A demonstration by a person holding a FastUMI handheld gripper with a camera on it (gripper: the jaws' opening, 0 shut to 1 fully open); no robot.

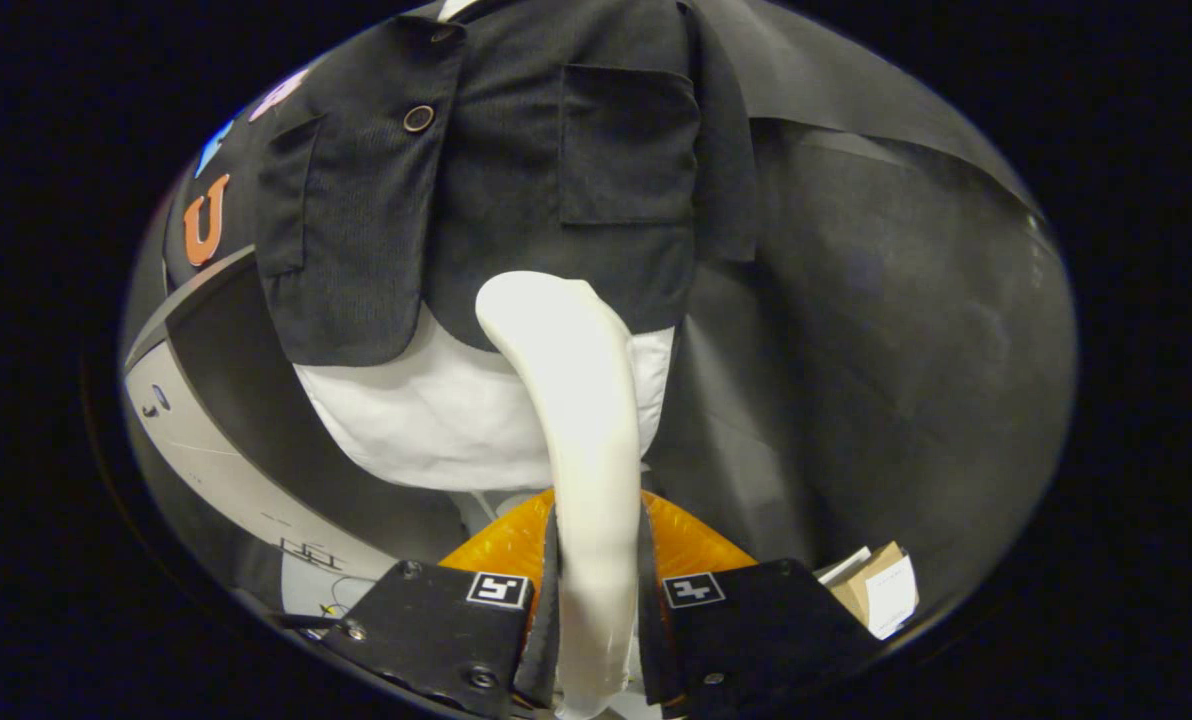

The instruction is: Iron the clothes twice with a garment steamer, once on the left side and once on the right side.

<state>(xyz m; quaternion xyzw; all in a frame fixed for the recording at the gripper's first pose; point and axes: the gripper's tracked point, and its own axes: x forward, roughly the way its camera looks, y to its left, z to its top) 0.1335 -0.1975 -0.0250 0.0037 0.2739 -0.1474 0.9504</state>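
Cream-white garment steamer [581, 400], long and curved, clamped by its handle between the two fingers of the gripper [596, 600], both pads pressing its sides, closed firmly on it with no gap. Gripped low on the handle, probably so the head can reach forward and sweep freely while staying steady. Steamer head bent forward and up, meeting the lower hem of a dark corduroy jacket [496, 180], near the middle, slightly toward the side with the patch pocket [628, 145]; actual contact with the fabric hard to judge. Jacket hanging upright just beyond the fingers, front facing the camera, likely hung so that the cloth drops flat for steaming. One round button [418, 118] on the overlapping front panel, another at the collar above. White shirt [436, 420] showing below the jacket hem, behind the steamer neck. Judged an early or low point of a pass, with strokes up each side left to do. Further out: a pale curved panel [216, 460] beyond one side of the garment, and a small cardboard box [881, 590] low beside the other finger.
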